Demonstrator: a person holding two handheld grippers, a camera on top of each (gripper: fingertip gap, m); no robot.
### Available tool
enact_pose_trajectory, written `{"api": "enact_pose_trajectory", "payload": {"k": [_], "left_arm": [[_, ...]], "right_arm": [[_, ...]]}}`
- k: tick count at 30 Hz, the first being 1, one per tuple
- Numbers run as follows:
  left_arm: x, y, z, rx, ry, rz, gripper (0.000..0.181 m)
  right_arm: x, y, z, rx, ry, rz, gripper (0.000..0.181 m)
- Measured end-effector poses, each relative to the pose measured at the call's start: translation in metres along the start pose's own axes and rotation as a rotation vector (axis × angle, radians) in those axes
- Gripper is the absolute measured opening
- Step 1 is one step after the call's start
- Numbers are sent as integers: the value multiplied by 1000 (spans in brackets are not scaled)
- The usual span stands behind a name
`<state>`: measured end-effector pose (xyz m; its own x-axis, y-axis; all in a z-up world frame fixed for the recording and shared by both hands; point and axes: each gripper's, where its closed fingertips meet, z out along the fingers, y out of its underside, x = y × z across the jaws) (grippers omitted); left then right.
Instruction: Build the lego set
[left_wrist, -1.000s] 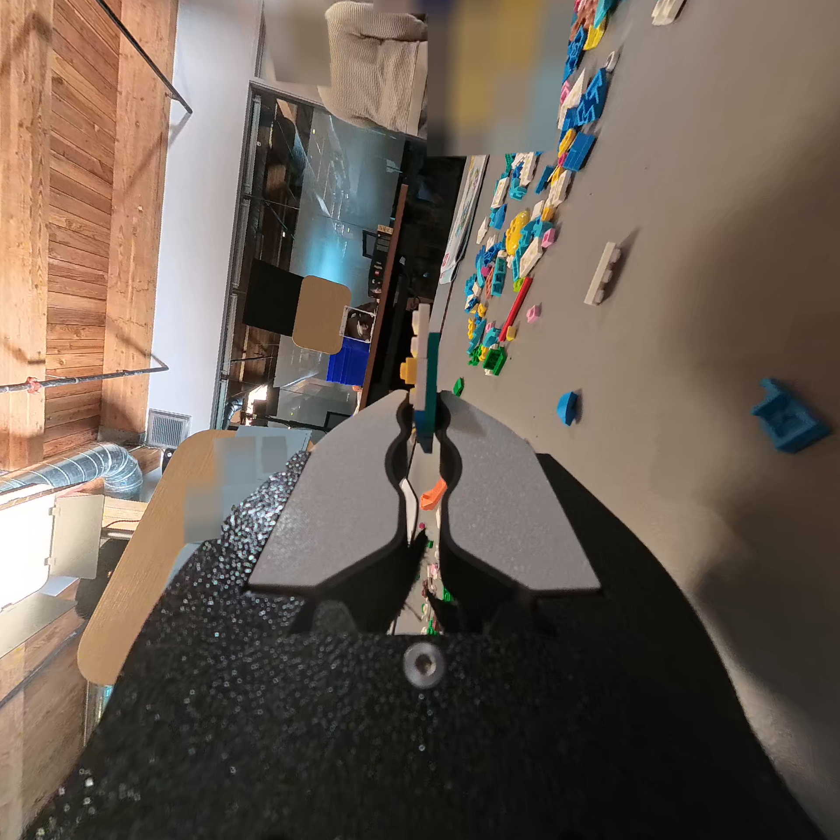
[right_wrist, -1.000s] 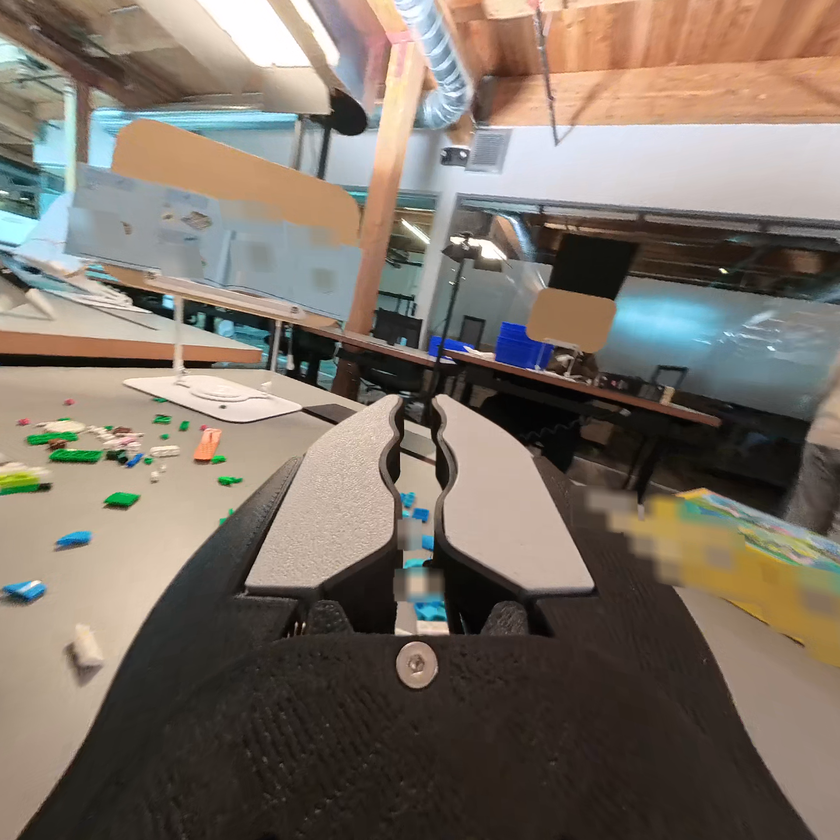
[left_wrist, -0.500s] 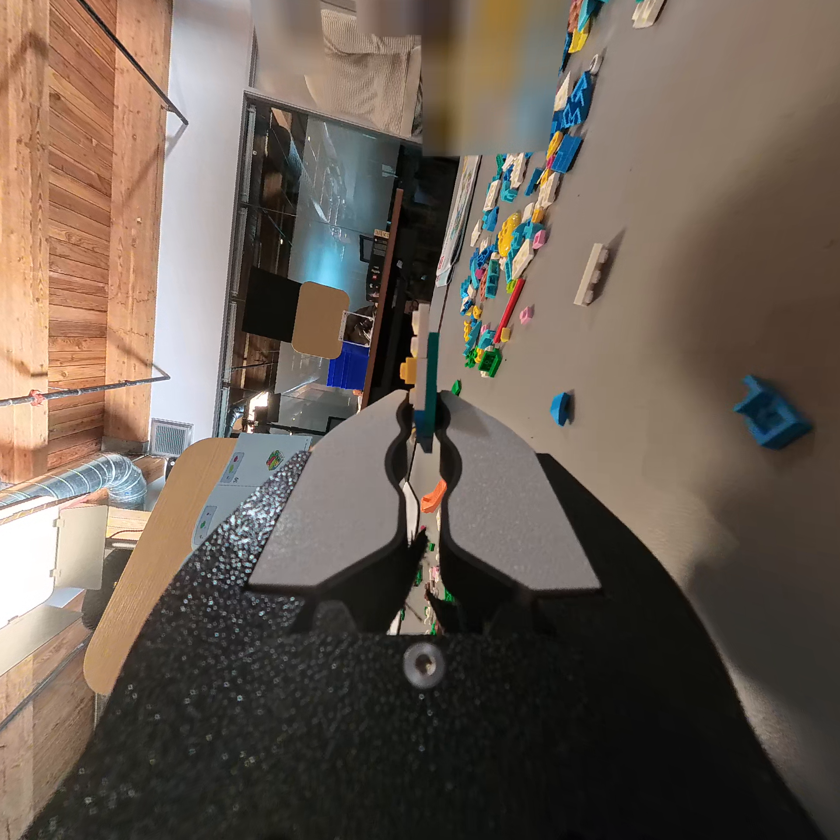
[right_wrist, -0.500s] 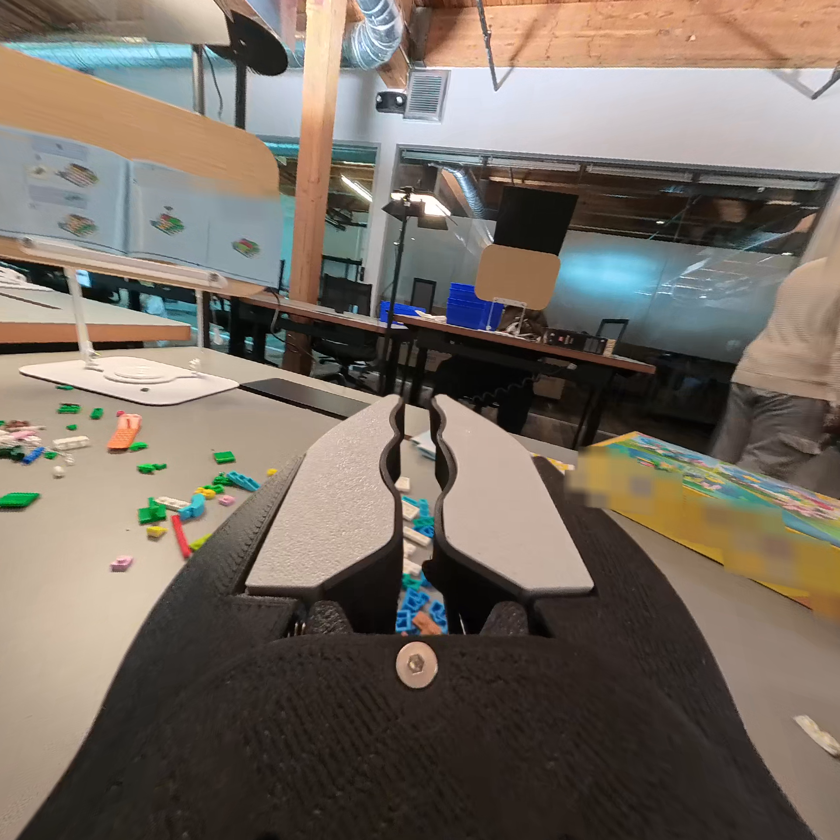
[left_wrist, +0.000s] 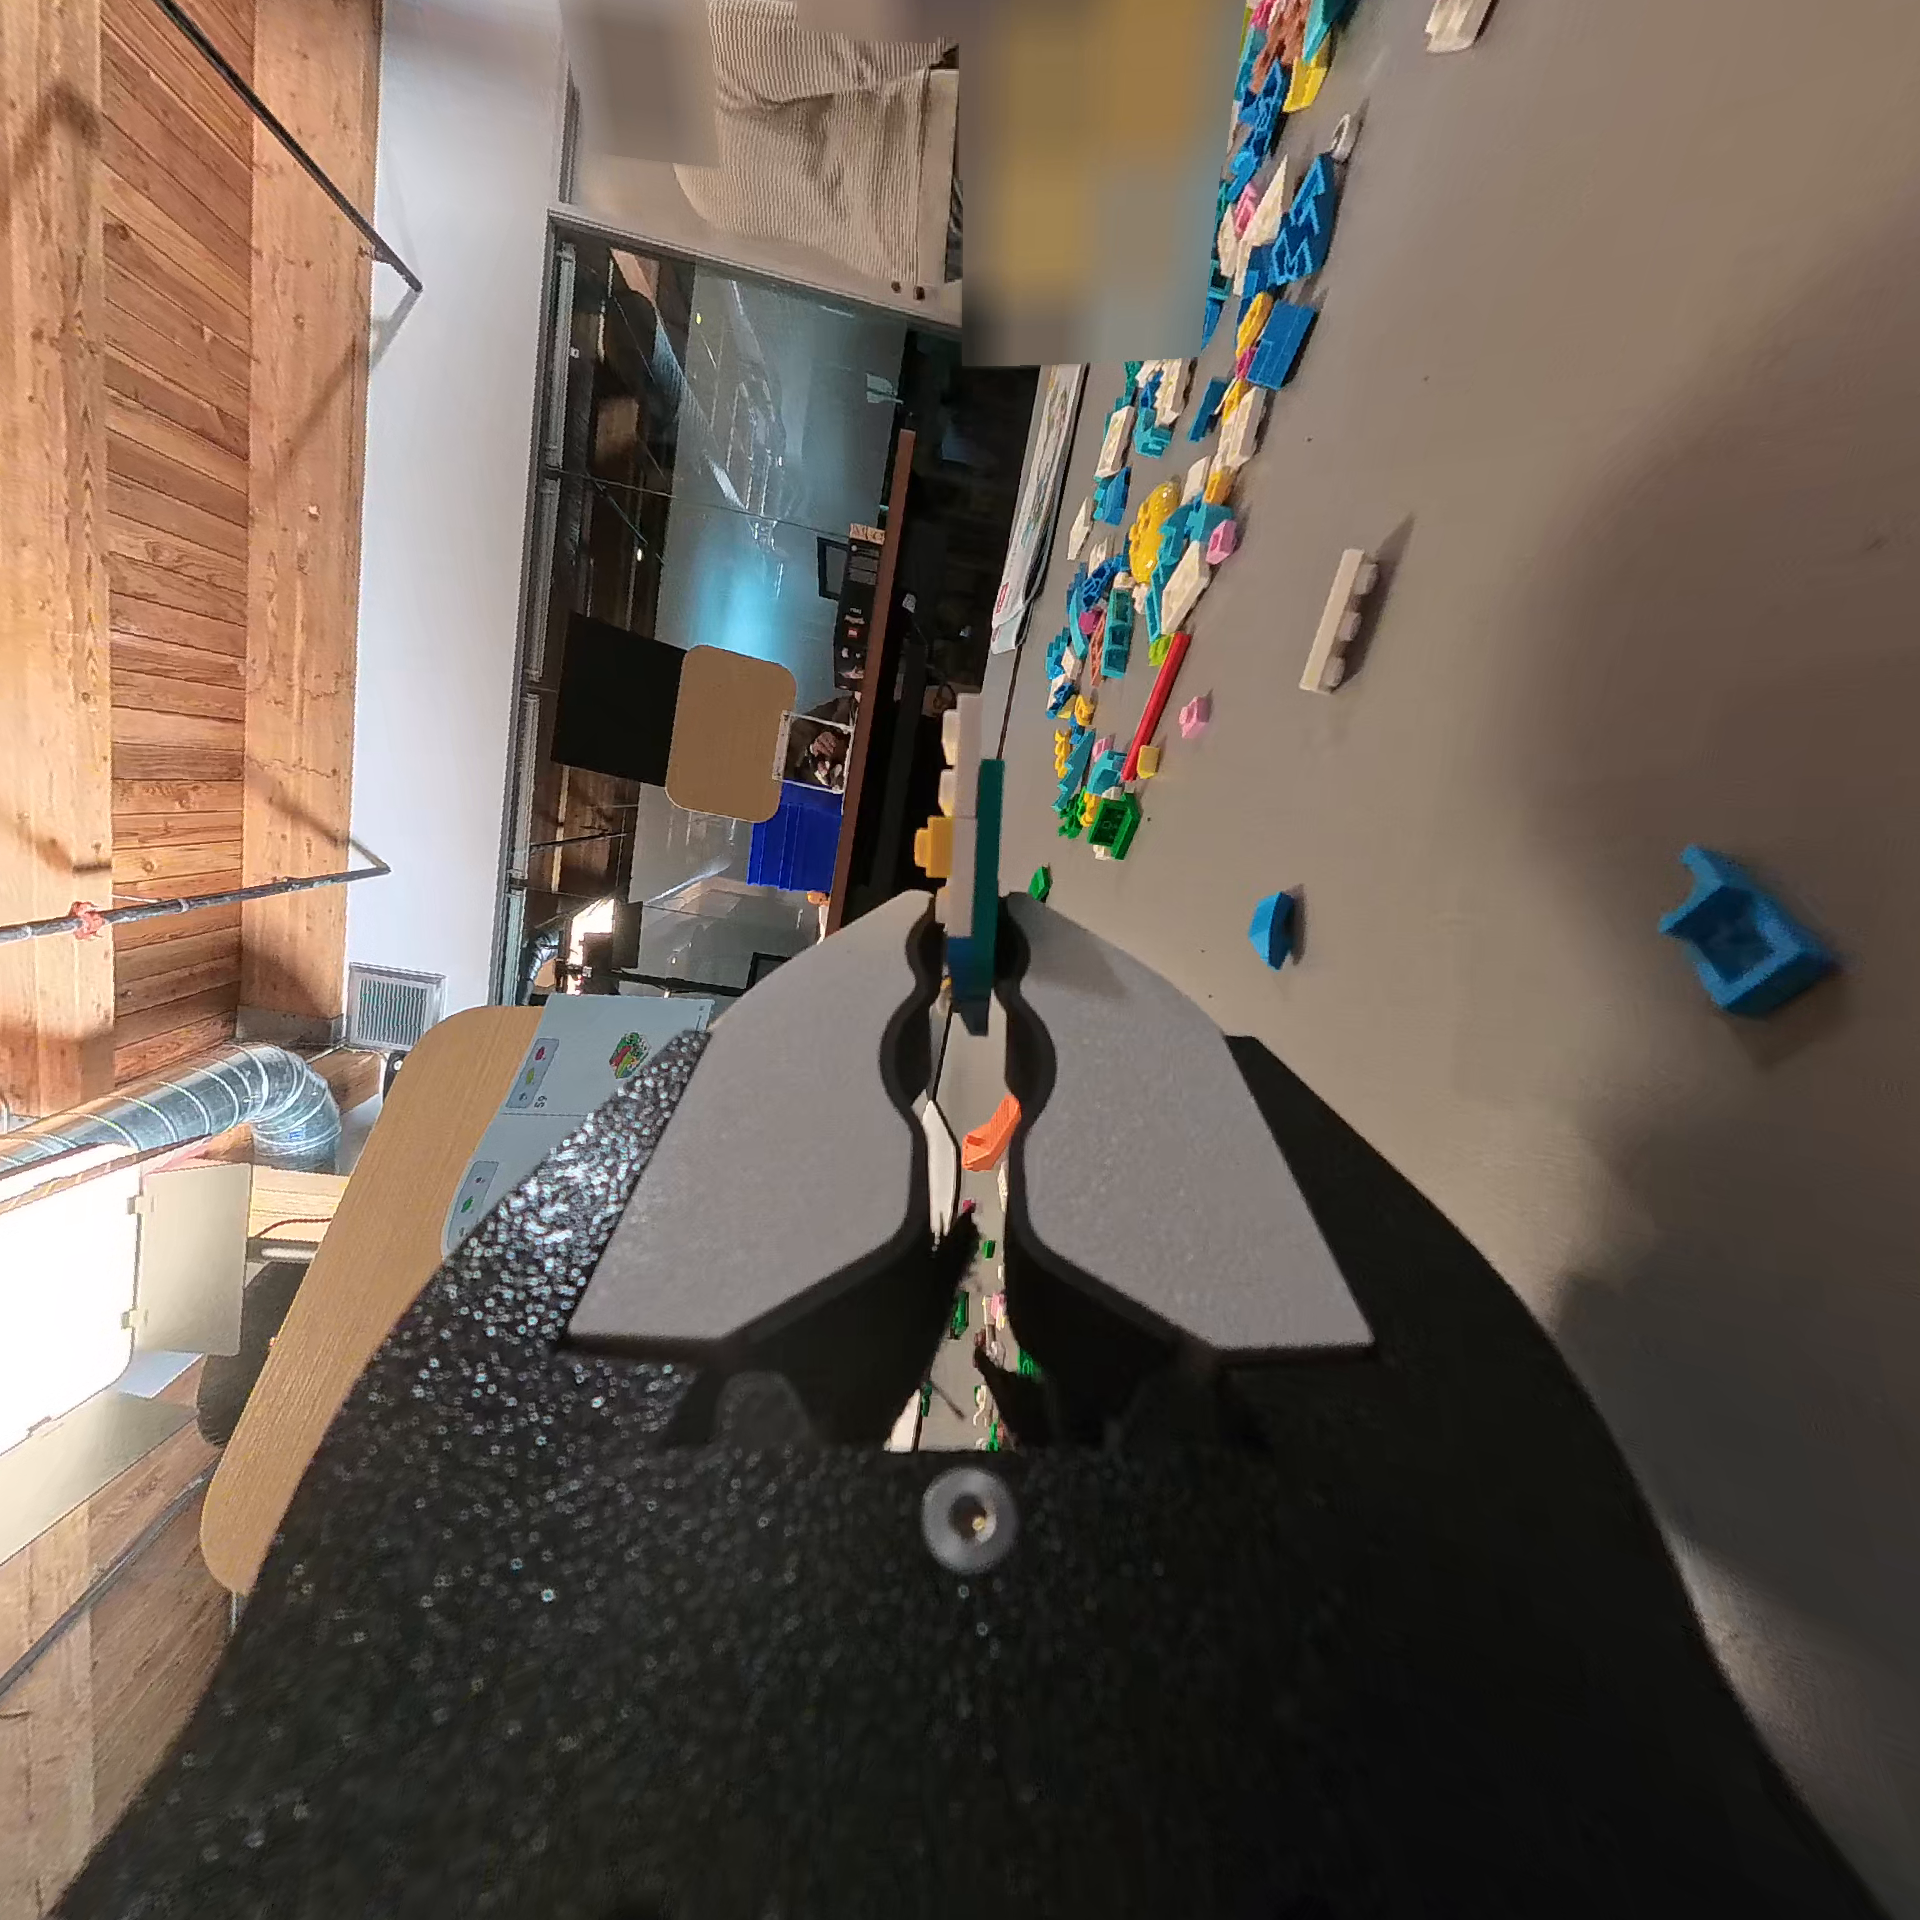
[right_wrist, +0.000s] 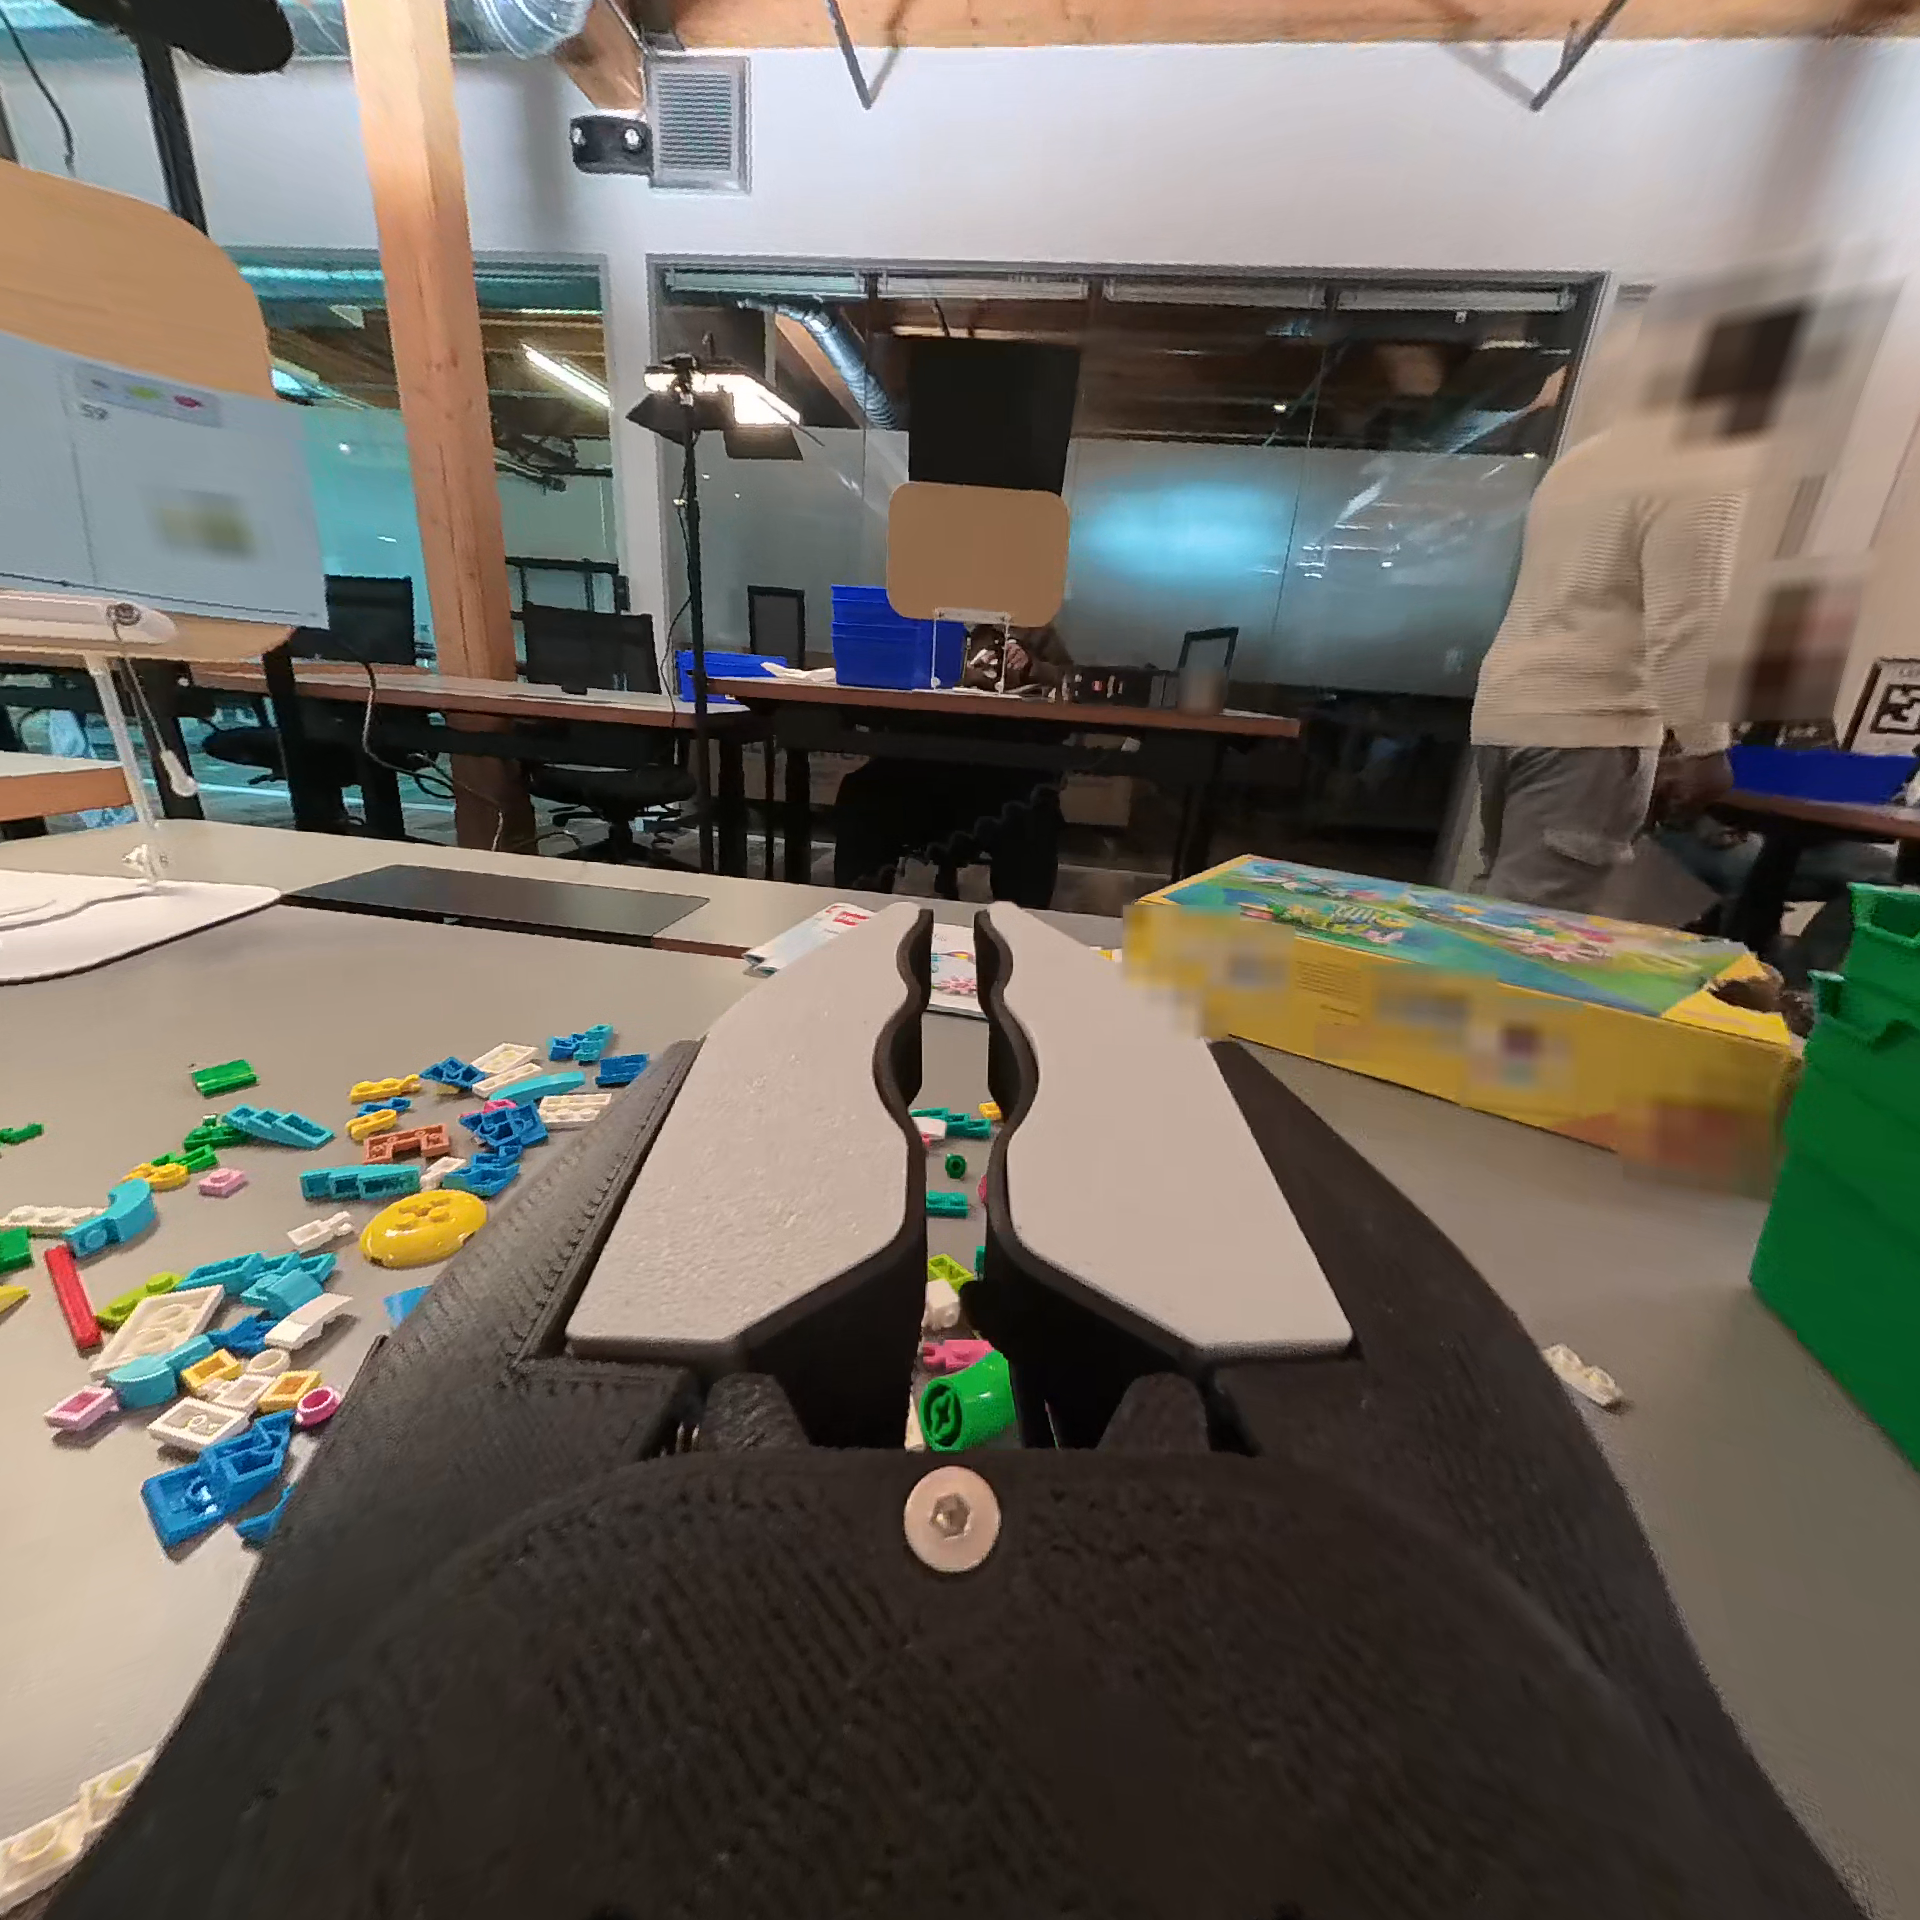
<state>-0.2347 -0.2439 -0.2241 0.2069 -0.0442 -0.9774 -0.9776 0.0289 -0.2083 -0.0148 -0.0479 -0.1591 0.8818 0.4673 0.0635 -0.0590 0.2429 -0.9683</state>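
My left gripper (left_wrist: 971, 925) is rolled on its side above the grey table (left_wrist: 1558, 520) and is shut on a small Lego assembly (left_wrist: 982, 831). The assembly is a teal plate with white plates and a yellow stud on its left face, and it sticks out past the fingertips. My right gripper (right_wrist: 954, 920) hovers above the table (right_wrist: 312, 997) with its jaws a narrow slit apart and nothing between them. Loose Lego pieces (right_wrist: 312, 1195) lie scattered under and to the left of it, among them a yellow round piece (right_wrist: 423, 1226).
A yellow Lego box (right_wrist: 1455, 997) lies at the right and a green bin (right_wrist: 1849, 1143) at the far right. A booklet (right_wrist: 821, 935) lies beyond my right fingertips. A white stand base (right_wrist: 104, 904) sits at the left. A person (right_wrist: 1590, 675) stands behind. A blue brick (left_wrist: 1745, 945) and a white plate (left_wrist: 1340, 623) lie apart. The tips of one gripper are about 30 cm away from the tips of the other. Between my left fingertips and the white plate (left_wrist: 1340, 623) there is roughly 8 cm.
My right gripper has swung to the right, from the green pieces over to the blue and white pile and the box, and its jaws have narrowed a little. My left gripper keeps hold of the assembly.
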Motion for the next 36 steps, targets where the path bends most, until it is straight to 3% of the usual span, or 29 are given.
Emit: {"api": "enact_pose_trajectory", "payload": {"k": [27,36], "left_arm": [[1,1,1,-4,7,3,8],[2,1,1,-4,8,3,8]], "right_arm": [[16,-4,-3,26,38,21,4],[65,-9,-12,33,193,-29,2]]}}
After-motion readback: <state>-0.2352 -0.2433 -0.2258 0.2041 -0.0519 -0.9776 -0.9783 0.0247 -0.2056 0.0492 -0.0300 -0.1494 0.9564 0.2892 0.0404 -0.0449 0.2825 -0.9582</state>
